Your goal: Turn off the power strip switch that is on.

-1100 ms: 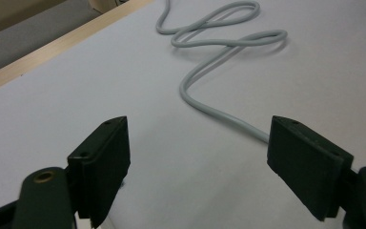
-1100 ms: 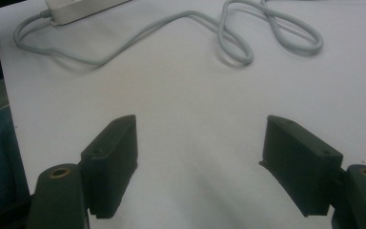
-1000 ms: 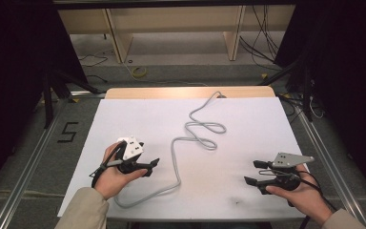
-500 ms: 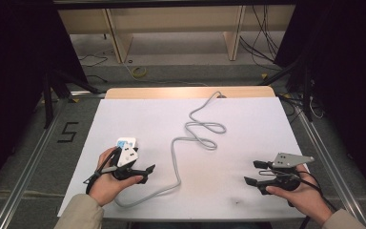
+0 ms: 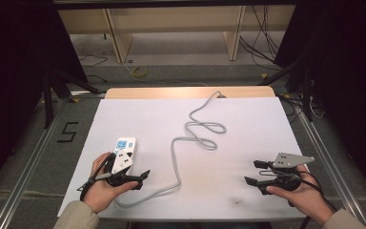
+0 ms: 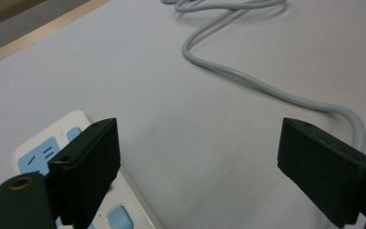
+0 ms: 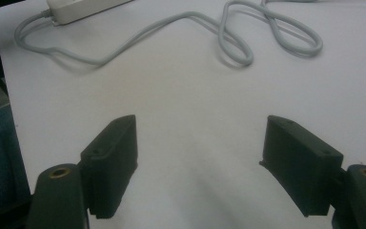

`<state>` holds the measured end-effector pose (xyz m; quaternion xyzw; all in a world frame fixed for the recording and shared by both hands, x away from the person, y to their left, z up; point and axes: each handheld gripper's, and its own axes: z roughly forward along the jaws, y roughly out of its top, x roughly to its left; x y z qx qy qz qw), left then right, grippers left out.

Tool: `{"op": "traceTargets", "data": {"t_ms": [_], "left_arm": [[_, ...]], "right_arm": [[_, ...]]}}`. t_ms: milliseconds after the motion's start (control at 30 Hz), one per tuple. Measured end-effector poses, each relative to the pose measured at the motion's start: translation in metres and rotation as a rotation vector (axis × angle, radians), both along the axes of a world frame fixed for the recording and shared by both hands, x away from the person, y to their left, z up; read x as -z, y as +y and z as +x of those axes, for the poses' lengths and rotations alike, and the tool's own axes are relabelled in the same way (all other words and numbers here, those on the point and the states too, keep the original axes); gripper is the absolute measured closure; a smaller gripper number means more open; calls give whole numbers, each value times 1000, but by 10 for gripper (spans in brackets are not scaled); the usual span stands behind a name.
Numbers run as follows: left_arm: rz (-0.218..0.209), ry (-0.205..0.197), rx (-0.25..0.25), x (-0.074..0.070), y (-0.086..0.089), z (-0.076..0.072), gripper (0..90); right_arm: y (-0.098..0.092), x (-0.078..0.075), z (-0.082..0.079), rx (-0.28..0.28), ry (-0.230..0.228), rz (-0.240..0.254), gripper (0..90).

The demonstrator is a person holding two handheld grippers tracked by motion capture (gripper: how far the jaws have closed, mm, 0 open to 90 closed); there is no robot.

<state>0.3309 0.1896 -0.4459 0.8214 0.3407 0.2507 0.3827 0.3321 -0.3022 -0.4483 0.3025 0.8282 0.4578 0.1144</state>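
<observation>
Since the earlier frames, left gripper [image 5: 140, 179] has drawn back toward the near table edge; power strip [image 5: 124, 153] now lies uncovered beyond it, flat on the white table [image 5: 248, 124], near-left. Its grey cord [image 5: 190, 143] runs from the near end, curves right, then snakes in loops to the far edge. In the left gripper view the strip sits just beside one jaw, jaws spread wide, nothing between them. Right gripper [image 5: 253, 172] unchanged at near-right, well apart from the strip, jaws released, empty.
</observation>
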Motion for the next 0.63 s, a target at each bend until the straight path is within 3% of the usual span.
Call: {"op": "traceTargets", "data": {"t_ms": [333,633], "left_arm": [[11,3,-9,2,2,-2,144],[2,-3,26,-3,-12,-3,144]], "right_arm": [[0,0,1,1,-1,2,281],[-1,0,1,13,1,3,280]]}}
